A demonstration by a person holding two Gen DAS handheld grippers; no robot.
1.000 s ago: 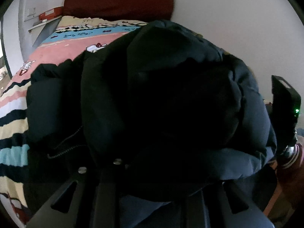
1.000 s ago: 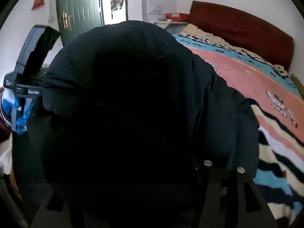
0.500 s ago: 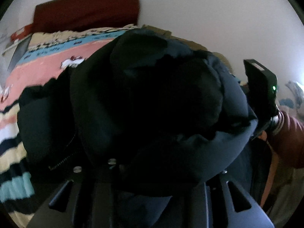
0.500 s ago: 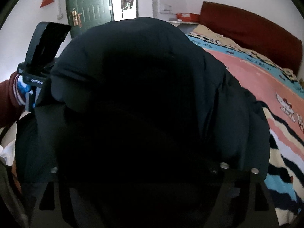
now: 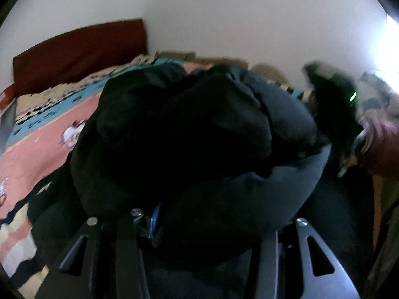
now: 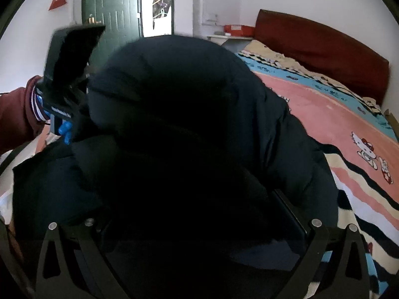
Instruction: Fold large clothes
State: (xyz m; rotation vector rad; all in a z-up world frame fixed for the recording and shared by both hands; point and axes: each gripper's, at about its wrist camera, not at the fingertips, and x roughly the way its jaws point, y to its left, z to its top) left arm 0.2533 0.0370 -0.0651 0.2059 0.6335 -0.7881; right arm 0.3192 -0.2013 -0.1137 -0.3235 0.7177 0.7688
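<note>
A bulky dark navy puffer jacket (image 5: 189,134) lies bunched up on the bed and fills both wrist views (image 6: 189,124). My left gripper (image 5: 197,214) is low against its near side. The jaws are opening, puffy fabric bulges between them, and a blue pad edge shows beside the cloth. My right gripper (image 6: 199,214) is at the opposite side with its jaws opening wide, the jacket mounded in the gap. Each gripper appears in the other's view: the right gripper (image 5: 331,114) blurred, the left gripper (image 6: 69,74) at upper left. The fingertips are hidden by fabric.
The bed has a pink, blue and striped cartoon bedspread (image 6: 336,114) and a dark red headboard (image 6: 324,49) against a white wall. A green door (image 6: 112,12) and a shelf with a red box (image 6: 234,28) stand behind. A maroon sleeve (image 6: 17,114) holds the left gripper.
Both sets of jaws have spread apart around the jacket. The left gripper has rolled and lifted slightly, so the bed now looks tilted. The right gripper has stayed in place.
</note>
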